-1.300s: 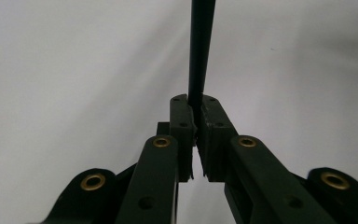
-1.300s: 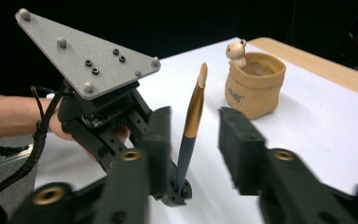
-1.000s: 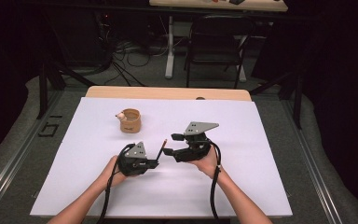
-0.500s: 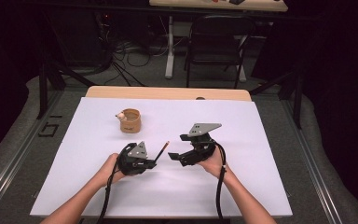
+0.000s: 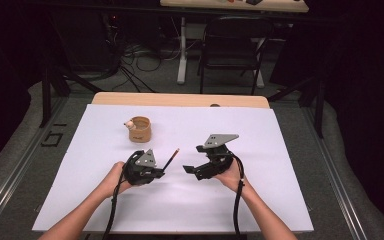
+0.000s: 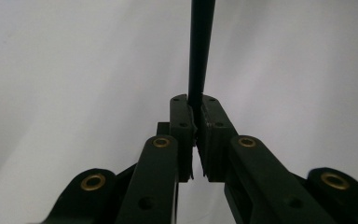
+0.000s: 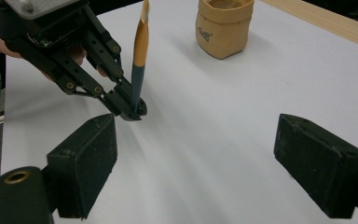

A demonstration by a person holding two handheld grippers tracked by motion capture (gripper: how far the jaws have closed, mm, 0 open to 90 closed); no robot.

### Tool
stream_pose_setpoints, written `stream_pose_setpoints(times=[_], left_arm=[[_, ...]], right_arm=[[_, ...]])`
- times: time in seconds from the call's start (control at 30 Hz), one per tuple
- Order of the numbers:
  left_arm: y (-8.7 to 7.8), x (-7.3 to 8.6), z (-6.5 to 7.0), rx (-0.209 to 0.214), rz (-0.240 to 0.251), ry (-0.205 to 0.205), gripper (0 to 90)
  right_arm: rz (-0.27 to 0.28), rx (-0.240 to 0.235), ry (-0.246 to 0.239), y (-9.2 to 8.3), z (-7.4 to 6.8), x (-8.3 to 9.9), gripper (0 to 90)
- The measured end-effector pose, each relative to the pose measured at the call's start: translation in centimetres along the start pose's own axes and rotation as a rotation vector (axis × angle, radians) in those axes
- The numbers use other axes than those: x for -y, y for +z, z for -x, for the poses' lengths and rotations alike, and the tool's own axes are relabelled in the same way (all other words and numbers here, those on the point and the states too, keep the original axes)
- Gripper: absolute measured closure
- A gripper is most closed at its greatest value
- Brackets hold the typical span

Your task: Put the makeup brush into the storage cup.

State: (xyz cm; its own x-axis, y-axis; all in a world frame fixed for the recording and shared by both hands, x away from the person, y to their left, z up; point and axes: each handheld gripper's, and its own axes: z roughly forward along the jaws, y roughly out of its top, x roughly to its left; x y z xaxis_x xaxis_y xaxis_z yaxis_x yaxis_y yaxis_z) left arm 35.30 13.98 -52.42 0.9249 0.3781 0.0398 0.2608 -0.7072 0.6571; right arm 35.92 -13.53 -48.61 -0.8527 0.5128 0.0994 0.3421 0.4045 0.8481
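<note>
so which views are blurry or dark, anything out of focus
High view: the white table is evenly lit, the room around it near black. Left gripper view: the pencil reads as a dark silhouette, the background featureless. Right gripper view: its near jaws look soft, the pencil's tip blurred; the cup stays clear.

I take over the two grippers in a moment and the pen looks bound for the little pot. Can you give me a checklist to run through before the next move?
1. Left gripper shut on the pen: ok, its jaws pinch the dark lower end.
2. Pen clear of the table: ok, it points up and away from the sheet.
3. Right gripper free to help: ok, its jaws stand wide apart and hold nothing.
4. Pot upright with its mouth open: ok.
5. Room inside the pot: cannot tell; a small pale thing sits at its rim.
6. Path between pen and pot: ok, bare white sheet lies between them.
</note>
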Motion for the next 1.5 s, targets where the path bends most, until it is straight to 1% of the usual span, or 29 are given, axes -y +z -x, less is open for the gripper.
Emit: stream_pose_setpoints(times=[0.1, 0.13, 0.17, 0.3, 0.43, 0.7, 1.03, 1.2, 1.33, 1.43, 1.5], left_arm=[[-0.2, 0.2, -0.3, -0.010, 0.019, -0.020, 85.3], [-0.3, 0.3, -0.4, -0.016, 0.025, -0.027, 85.3], [-0.4, 0.4, -0.6, -0.021, 0.034, -0.035, 85.3], [-0.7, 0.7, -1.1, -0.033, 0.054, -0.065, 85.3], [-1.1, 1.0, -1.5, -0.050, 0.072, -0.085, 85.3], [-1.7, 1.3, -2.3, -0.091, 0.113, -0.130, 85.3], [-2.3, 1.7, -3.1, -0.129, 0.161, -0.176, 85.3], [-2.5, 1.9, -3.3, -0.143, 0.180, -0.186, 85.3], [-2.5, 1.9, -3.4, -0.149, 0.200, -0.196, 85.2], [-2.2, 1.7, -3.2, -0.140, 0.200, -0.198, 85.2], [-1.9, 1.5, -3.0, -0.136, 0.201, -0.196, 85.2]], right_arm=[[0.005, 0.003, 0.005, 0.0, 0.0, 0.1, 12.5], [0.005, 0.007, 0.007, 0.0, 0.0, 0.2, 12.5], [-0.007, 0.004, 0.002, 0.0, 0.1, 0.2, 12.5], [-0.005, 0.013, 0.005, -0.1, 0.1, 0.4, 12.7], [-0.008, 0.014, 0.014, -0.2, 0.2, 0.6, 12.6], [-0.010, 0.023, 0.012, -0.2, 0.2, 0.7, 12.6], [-0.010, 0.029, 0.015, -0.2, 0.2, 0.8, 13.3], [-0.005, 0.029, 0.021, -0.2, 0.2, 0.7, 13.3], [0.018, 0.021, 0.036, 0.1, 0.0, 0.3, 13.3], [0.059, 0.018, 0.022, 0.6, -0.5, -0.7, 15.2], [0.087, 0.024, 0.009, 1.1, -1.0, -1.5, 19.8]])
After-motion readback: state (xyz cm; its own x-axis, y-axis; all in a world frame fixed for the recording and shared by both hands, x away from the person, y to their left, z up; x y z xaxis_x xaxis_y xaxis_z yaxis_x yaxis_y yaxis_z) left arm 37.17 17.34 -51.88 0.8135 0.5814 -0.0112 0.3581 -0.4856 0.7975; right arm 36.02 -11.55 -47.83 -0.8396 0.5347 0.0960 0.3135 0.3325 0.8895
